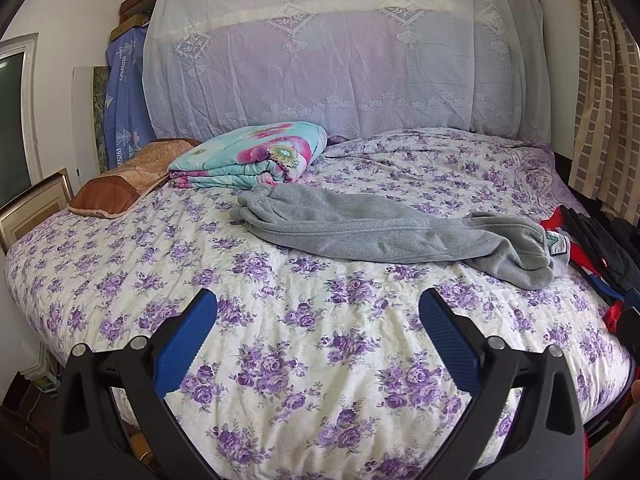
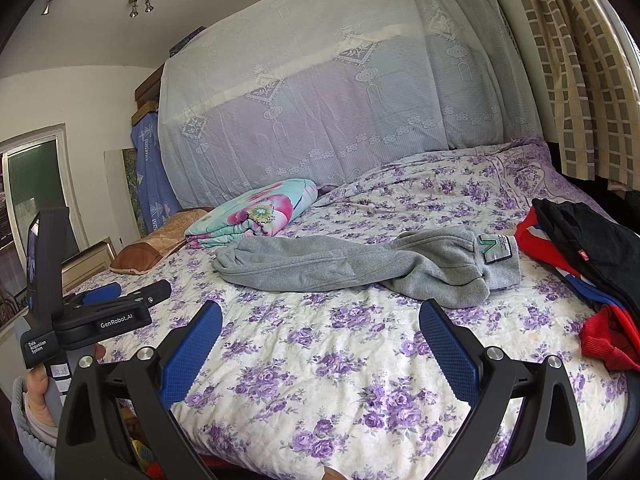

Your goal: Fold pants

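Grey sweatpants (image 1: 384, 236) lie across the middle of the bed, legs together pointing left, the bunched waistband with a green and white label at the right; they also show in the right wrist view (image 2: 352, 268). My left gripper (image 1: 318, 312) is open and empty, held above the bedspread in front of the pants. It also shows from the side at the left of the right wrist view (image 2: 132, 294). My right gripper (image 2: 320, 322) is open and empty, also in front of the pants, apart from them.
The bed has a purple floral bedspread (image 1: 304, 360). A folded flowered quilt (image 1: 248, 156) and a brown pillow (image 1: 128, 176) lie at the back left. A pile of red, blue and black clothes (image 2: 592, 276) sits at the right edge. A lace-covered headboard (image 1: 340, 52) stands behind.
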